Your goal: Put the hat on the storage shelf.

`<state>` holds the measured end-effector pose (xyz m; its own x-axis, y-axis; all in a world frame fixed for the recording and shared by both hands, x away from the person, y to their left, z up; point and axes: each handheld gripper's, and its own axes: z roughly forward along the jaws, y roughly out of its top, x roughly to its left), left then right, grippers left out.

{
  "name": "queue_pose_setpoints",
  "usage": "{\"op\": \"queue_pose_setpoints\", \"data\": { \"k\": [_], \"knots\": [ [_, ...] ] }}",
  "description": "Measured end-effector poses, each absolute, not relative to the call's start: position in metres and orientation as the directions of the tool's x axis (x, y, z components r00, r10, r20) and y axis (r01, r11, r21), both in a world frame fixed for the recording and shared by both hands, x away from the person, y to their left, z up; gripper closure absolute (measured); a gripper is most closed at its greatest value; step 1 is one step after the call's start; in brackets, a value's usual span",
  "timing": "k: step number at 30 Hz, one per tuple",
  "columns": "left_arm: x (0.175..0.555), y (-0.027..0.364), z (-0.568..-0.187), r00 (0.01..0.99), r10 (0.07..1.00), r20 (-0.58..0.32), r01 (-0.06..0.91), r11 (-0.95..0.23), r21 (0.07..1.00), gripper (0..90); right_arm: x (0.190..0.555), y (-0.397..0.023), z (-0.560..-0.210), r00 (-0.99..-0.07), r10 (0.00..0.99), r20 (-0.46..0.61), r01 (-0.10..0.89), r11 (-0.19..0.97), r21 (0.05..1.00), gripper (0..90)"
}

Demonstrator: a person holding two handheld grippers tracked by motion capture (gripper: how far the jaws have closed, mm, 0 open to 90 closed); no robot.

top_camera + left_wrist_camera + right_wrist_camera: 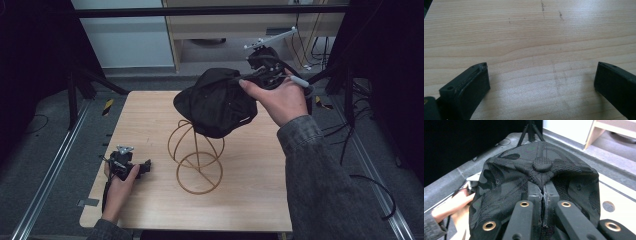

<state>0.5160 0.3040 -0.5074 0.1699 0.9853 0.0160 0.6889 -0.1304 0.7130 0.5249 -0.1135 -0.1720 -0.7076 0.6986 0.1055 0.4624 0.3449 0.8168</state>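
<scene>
1. The right tool (250, 77) is seen raised over the far side of the tabletop (250, 200), its jaws pressed together on the crown fabric of a black cap (215, 102), just below the top button (542, 166)
2. The cap is held in the air directly above a wire hat stand (196, 152); whether its lower edge touches the stand's upper loop cannot be told
3. The left tool (146, 166) is rested low on the near left of the tabletop, jaws spread wide with nothing between them
4. Judged progress: the cap is gripped and lifted; either seating or removal appears unfinished
5. The cap's brim is hard to make out against the dark fabric
</scene>
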Motion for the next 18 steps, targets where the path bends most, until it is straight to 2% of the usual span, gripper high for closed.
{"op": "queue_pose_setpoints", "data": {
  "k": [18],
  "knots": [
    [0.516,0.304,-0.508,0.172,0.985,0.014,0.687,-0.130,0.714,0.0,0.513,-0.083,-0.178,-0.779,0.615,0.126,0.434,0.382,0.816,87.1]
  ]
}}
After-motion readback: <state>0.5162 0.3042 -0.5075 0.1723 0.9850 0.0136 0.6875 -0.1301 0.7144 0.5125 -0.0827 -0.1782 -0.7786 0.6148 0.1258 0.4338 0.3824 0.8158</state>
